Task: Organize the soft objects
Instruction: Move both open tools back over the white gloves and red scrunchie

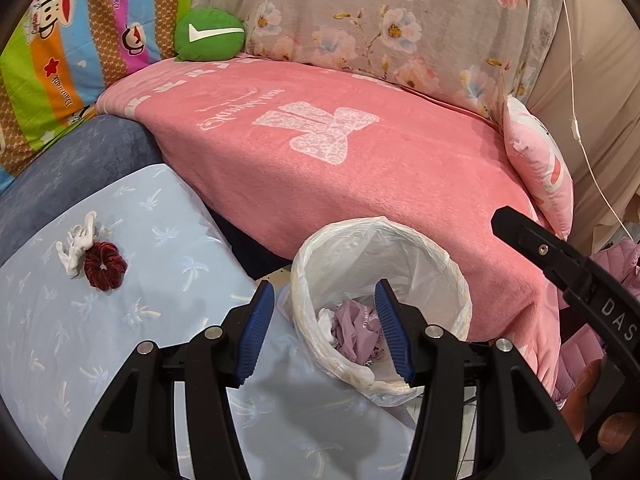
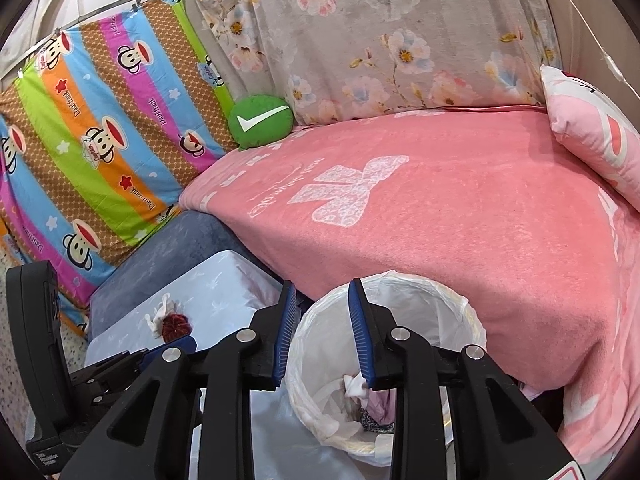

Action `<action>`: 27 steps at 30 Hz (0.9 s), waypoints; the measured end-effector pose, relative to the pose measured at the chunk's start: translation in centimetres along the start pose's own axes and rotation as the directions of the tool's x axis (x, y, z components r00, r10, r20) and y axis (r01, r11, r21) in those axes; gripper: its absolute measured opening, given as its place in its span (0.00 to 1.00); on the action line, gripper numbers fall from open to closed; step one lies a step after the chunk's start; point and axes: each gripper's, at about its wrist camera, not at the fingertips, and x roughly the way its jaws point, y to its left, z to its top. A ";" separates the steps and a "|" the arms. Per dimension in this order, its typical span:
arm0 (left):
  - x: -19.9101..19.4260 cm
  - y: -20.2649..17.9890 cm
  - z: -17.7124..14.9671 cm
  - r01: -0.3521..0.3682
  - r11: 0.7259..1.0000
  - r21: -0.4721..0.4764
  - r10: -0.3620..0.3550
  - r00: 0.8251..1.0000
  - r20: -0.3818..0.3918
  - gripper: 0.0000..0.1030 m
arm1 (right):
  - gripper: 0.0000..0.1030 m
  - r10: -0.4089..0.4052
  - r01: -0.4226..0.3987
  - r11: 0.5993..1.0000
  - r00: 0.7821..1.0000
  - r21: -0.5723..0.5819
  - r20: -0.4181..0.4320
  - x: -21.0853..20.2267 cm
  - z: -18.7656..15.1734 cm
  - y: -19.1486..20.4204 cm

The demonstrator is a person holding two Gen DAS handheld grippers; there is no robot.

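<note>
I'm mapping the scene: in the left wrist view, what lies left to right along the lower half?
Dark red velvet scrunchie on the pale blue cloth → white plastic-lined bin → pink cushion.

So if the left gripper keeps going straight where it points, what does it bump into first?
Probably the bin. The left gripper is open and aimed at its bag-lined mouth, so it would likely meet the crumpled cloth inside, though depth is hard to judge.

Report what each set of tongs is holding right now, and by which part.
Nothing is held. The left tongs and the right tongs both stand open and empty above the lined bin.
</note>
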 end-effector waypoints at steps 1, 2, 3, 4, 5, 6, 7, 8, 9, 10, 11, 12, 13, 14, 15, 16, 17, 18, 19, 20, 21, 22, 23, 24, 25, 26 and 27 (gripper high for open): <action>-0.1 0.3 0.0 -0.002 1.000 -0.005 0.002 1.000 0.002 0.49 | 0.28 0.001 -0.001 1.000 1.000 -0.002 -0.001 0.0 0.0 0.2; -0.3 0.6 0.0 -0.004 1.000 -0.012 0.004 1.000 0.004 0.49 | 0.28 0.004 -0.004 1.000 1.000 -0.006 -0.002 0.0 -0.1 0.5; -0.4 0.9 0.0 -0.006 1.000 -0.018 0.006 1.000 0.006 0.49 | 0.29 0.005 -0.005 1.000 1.000 -0.009 -0.002 0.0 -0.1 0.7; -0.5 1.3 0.0 -0.008 1.000 -0.024 0.008 1.000 0.007 0.49 | 0.30 0.008 -0.008 1.000 1.000 -0.016 -0.001 0.0 -0.3 1.2; -0.6 1.6 0.0 -0.009 1.000 -0.030 0.010 1.000 0.009 0.49 | 0.32 0.009 -0.009 1.000 1.000 -0.019 -0.001 0.0 -0.3 1.4; -0.7 1.9 0.0 -0.011 0.999 -0.037 0.011 1.000 0.010 0.49 | 0.32 0.013 -0.013 1.000 1.000 -0.025 -0.004 0.1 -0.4 1.8; -0.8 2.2 -0.1 -0.010 0.999 -0.045 0.011 1.000 0.010 0.49 | 0.32 0.014 -0.015 1.000 1.000 -0.028 -0.004 0.1 -0.5 1.9; -0.9 2.6 -0.1 -0.010 0.999 -0.053 0.011 1.000 0.011 0.49 | 0.32 0.017 -0.017 0.999 1.000 -0.035 -0.006 0.2 -0.6 2.3; -1.1 2.9 -0.2 -0.012 0.998 -0.059 0.013 1.000 0.012 0.49 | 0.32 0.019 -0.020 0.999 1.000 -0.043 -0.009 0.2 -0.6 2.8; -1.2 3.2 -0.3 -0.015 0.998 -0.065 0.016 1.000 0.015 0.49 | 0.32 0.021 -0.021 0.999 1.000 -0.046 -0.010 0.2 -0.6 2.9; -1.3 3.5 -0.3 -0.017 0.997 -0.070 0.018 1.000 0.017 0.49 | 0.32 0.024 -0.024 0.998 1.000 -0.052 -0.012 0.3 -0.7 3.4; -1.5 3.8 -0.4 -0.020 0.997 -0.075 0.021 1.000 0.019 0.49 | 0.32 0.026 -0.026 0.998 1.000 -0.056 -0.013 0.3 -0.8 3.6; -1.6 4.1 -0.4 -0.021 0.997 -0.080 0.023 1.000 0.021 0.49 | 0.32 0.030 -0.031 0.997 0.999 -0.065 -0.017 0.4 -0.9 4.1; -1.7 4.4 -0.5 -0.024 0.996 -0.085 0.026 0.999 0.023 0.49 | 0.32 0.033 -0.034 0.997 0.999 -0.069 -0.020 0.5 -0.9 4.5; -1.8 4.8 -0.6 -0.027 0.995 -0.092 0.030 0.999 0.024 0.49 | 0.32 0.033 -0.035 0.997 0.999 -0.071 -0.021 0.5 -1.0 4.7; -1.9 5.1 -0.6 -0.029 0.995 -0.098 0.032 0.999 0.025 0.49 | 0.32 0.036 -0.038 0.996 0.999 -0.077 -0.024 0.5 -1.1 5.1; -2.1 5.6 -0.7 -0.032 0.994 -0.105 0.035 0.999 0.025 0.49 | 0.32 0.039 -0.041 0.996 0.999 -0.085 -0.027 0.6 -1.2 5.6; -2.2 6.1 -0.7 -0.035 0.993 -0.115 0.038 0.999 0.027 0.49 | 0.32 0.041 -0.044 0.995 0.999 -0.090 -0.030 0.7 -1.3 5.9; -2.4 6.5 -0.8 -0.038 0.992 -0.122 0.042 0.999 0.029 0.49 | 0.32 0.044 -0.047 0.994 0.998 -0.095 -0.032 0.8 -1.4 6.3; -2.5 7.0 -0.9 -0.042 0.991 -0.130 0.046 0.999 0.030 0.49 | 0.32 0.048 -0.052 0.993 0.998 -0.103 -0.036 0.9 -1.5 6.8; -2.6 7.4 -1.0 -0.045 0.989 -0.138 0.050 0.998 0.031 0.49 | 0.32 0.052 -0.056 0.992 0.998 -0.109 -0.041 1.0 -1.7 7.3; -2.7 7.9 -1.0 -0.050 0.988 -0.145 0.055 0.998 0.032 0.49 | 0.32 0.054 -0.058 0.992 0.998 -0.112 -0.043 1.1 -1.7 7.6; -2.9 8.3 -1.1 -0.054 0.987 -0.153 0.059 0.998 0.032 0.49 | 0.33 0.058 -0.064 0.991 0.997 -0.120 -0.049 1.2 -1.9 8.2; -3.0 8.9 -1.2 -0.057 0.985 -0.163 0.063 0.997 0.032 0.49 | 0.33 0.062 -0.069 0.989 0.997 -0.128 -0.054 1.4 -2.0 8.7; -3.1 9.3 -1.3 -0.061 0.983 -0.174 0.067 0.997 0.032 0.49 | 0.33 0.066 -0.074 0.988 0.996 -0.135 -0.059 1.6 -2.1 9.2; -3.2 9.8 -1.4 -0.064 0.981 -0.182 0.071 0.997 0.032 0.49 | 0.33 0.070 -0.078 0.987 0.995 -0.141 -0.064 1.8 -2.2 9.6; -3.3 10.3 -1.5 -0.070 0.979 -0.190 0.077 0.997 0.032 0.49 | 0.33 0.073 -0.082 0.986 0.995 -0.146 -0.068 1.9 -2.3 10.0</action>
